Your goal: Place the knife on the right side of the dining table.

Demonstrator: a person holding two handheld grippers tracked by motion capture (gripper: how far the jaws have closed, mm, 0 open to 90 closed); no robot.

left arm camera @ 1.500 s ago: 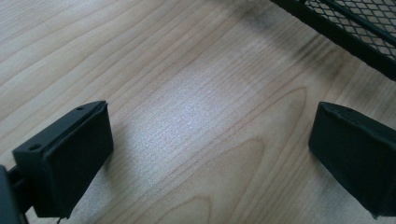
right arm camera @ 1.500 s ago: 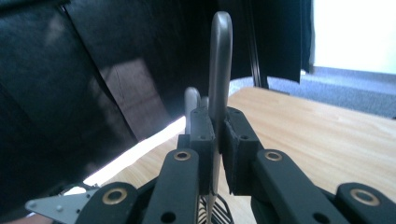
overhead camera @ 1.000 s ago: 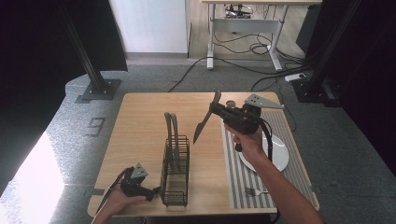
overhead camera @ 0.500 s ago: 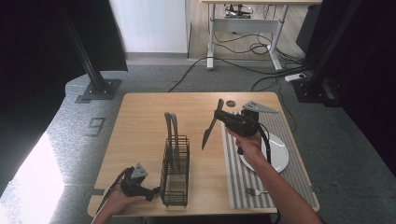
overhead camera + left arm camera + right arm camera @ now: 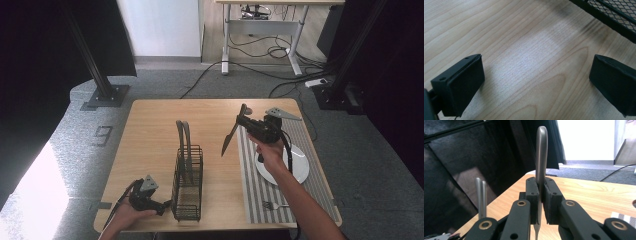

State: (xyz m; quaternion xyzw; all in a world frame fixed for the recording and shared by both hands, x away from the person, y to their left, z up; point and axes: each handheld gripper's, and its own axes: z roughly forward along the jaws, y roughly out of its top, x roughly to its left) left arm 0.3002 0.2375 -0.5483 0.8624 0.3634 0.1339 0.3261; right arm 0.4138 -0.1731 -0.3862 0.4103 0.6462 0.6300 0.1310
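Knife (image 5: 231,138) hangs blade-down from the closed right hand-held gripper (image 5: 243,116) above the surface (image 5: 150,125), near the wire caddy (image 5: 187,182). Left hand-held gripper (image 5: 536,82) rests open beside it. Right gripper view: jaws clamp the knife (image 5: 541,157); lowering it into the caddy likely follows.

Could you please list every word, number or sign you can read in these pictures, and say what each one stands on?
"9" or a mark much like it: a pale sign on the grey floor left of the table, at; too blurred to be sure of the reading.
Nothing else legible: no lettering on the mesh cutlery basket, knife, plate or striped placemat.
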